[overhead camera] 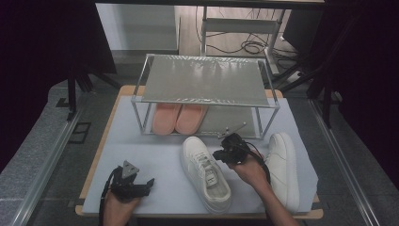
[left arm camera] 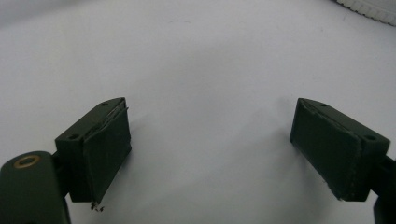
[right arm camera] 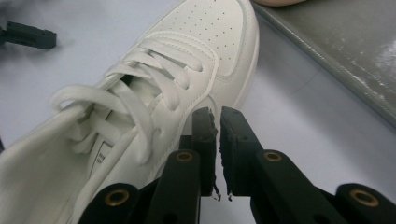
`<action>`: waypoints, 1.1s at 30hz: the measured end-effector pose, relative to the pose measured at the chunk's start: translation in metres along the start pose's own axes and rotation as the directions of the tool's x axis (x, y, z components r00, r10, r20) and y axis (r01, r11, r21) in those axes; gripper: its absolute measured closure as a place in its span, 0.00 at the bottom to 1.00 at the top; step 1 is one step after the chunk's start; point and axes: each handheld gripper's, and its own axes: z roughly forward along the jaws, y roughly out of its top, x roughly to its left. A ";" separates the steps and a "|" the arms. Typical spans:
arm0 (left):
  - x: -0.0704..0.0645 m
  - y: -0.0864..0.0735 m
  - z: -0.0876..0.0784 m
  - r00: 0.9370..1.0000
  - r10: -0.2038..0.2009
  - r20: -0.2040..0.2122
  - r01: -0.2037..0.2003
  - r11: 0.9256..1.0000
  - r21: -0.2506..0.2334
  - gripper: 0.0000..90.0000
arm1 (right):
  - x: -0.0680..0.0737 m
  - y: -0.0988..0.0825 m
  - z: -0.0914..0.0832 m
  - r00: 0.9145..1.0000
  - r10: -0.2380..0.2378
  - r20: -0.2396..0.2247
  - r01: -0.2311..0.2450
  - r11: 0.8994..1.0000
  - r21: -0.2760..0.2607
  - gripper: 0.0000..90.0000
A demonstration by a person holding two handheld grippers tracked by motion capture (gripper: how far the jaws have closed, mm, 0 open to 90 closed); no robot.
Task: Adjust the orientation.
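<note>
Sneakers (overhead camera: 205,173) lay unshelved on the tabletop (overhead camera: 155,165), right gripper (overhead camera: 219,155) almost together on nothing, left gripper (overhead camera: 149,184) apart, pink slippers (overhead camera: 179,118) already in the rack (overhead camera: 202,80).

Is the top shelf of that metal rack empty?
Empty: the rack's top shelf is bare, while pink shoes sit on the shelf below.

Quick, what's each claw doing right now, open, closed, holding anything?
Left claw: open, nothing between its jaws, above the bare table.
Right claw: all but closed, holding nothing, beside the white sneaker.
</note>
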 end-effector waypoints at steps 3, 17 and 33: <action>0.000 0.000 0.000 1.000 0.001 -0.001 -0.001 1.000 0.000 0.14 | 0.001 -0.003 -0.008 1.000 -0.007 -0.004 0.007 1.000 -0.011 0.91; 0.000 0.000 0.000 1.000 0.002 -0.003 -0.002 1.000 -0.006 0.14 | 0.008 -0.023 -0.038 0.998 0.005 -0.057 -0.006 1.000 -0.021 0.84; -0.001 0.000 0.000 1.000 0.001 -0.004 -0.001 1.000 -0.007 0.14 | 0.031 -0.038 -0.053 0.996 -0.024 -0.086 0.024 1.000 -0.003 0.76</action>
